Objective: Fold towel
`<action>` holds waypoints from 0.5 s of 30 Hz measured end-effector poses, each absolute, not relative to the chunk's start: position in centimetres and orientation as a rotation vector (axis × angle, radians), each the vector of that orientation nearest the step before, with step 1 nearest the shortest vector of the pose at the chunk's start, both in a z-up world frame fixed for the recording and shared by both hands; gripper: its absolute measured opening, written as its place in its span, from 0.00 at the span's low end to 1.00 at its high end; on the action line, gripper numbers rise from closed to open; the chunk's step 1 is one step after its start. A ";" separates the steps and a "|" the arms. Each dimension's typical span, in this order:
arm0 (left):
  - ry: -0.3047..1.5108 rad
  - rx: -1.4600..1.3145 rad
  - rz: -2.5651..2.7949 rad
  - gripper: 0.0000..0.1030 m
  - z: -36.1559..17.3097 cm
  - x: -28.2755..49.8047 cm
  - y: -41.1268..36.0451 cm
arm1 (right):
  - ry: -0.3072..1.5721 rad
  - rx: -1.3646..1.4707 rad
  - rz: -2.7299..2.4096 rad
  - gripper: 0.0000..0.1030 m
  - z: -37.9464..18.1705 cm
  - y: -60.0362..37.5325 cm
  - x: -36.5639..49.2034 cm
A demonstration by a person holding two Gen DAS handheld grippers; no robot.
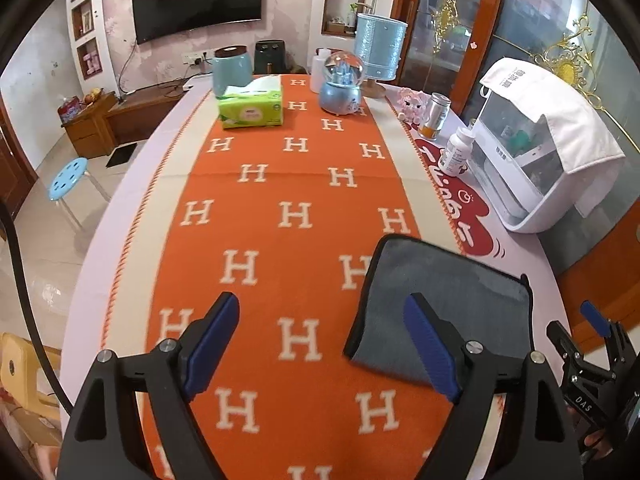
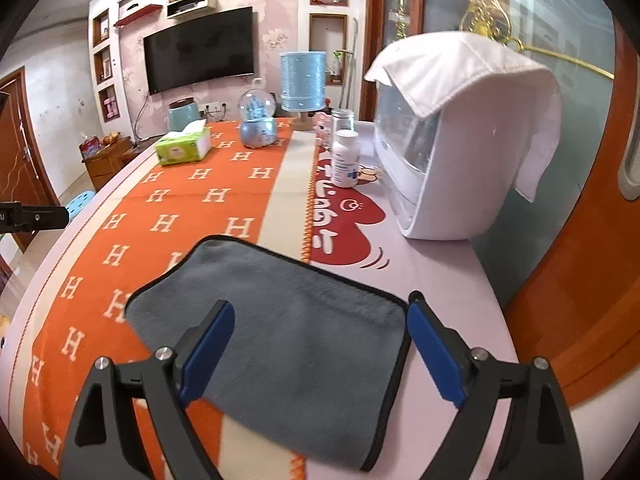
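Both my tools hang spread and empty above the table. Below my right gripper the grey towel lies flat, already looking doubled over, its black-trimmed edge running ahead of my fingertips and round to the right. From my left gripper the same towel sits off to the right, just past my right-hand finger, half on the orange H-patterned runner and half on the pale cloth beside it.

My worry is the pinch: the plush is thick, so if I close on only the top layer the fold will peel open, and if I dig too low I may snag the runner and drag it along. Ahead and to the right of my right tool stand a pill bottle and a white appliance; a wide swing could knock the bottle
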State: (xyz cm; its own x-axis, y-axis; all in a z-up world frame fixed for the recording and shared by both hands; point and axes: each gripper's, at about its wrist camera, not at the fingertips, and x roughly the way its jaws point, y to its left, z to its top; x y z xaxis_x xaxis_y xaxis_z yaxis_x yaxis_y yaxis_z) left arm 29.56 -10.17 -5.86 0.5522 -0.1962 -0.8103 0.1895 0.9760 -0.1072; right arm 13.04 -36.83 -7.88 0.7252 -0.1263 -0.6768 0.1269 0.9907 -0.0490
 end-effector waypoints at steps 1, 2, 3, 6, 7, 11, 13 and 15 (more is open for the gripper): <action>0.959 -0.012 -0.225 0.81 -5.6 28.7 -9.4 | 0.746 0.000 -0.137 0.87 -7.6 -36.3 12.6; 0.959 -0.017 -0.224 0.81 -5.5 28.1 -8.9 | 0.747 0.002 -0.137 0.89 -7.4 -35.8 12.1; 0.959 -0.022 -0.223 0.82 -5.3 27.1 -8.2 | 0.747 0.006 -0.138 0.91 -7.2 -35.4 11.7; 0.954 -0.018 -0.219 0.82 -4.7 24.7 -6.6 | 0.747 0.019 -0.137 0.93 -6.6 -33.9 10.1; 0.948 -0.012 -0.219 0.82 -4.4 23.4 -5.8 | 0.745 0.016 -0.141 0.93 -6.5 -33.2 9.5; 0.938 0.007 -0.213 0.85 -3.7 19.6 -3.2 | 0.737 0.023 -0.147 0.98 -6.0 -30.6 6.7; 0.937 0.010 -0.208 0.85 -3.5 17.3 -1.5 | 0.738 0.042 -0.153 0.99 -6.0 -29.4 5.2; 0.939 0.011 -0.205 0.85 -3.5 15.6 -0.5 | 0.743 0.060 -0.153 1.00 -6.1 -28.4 3.7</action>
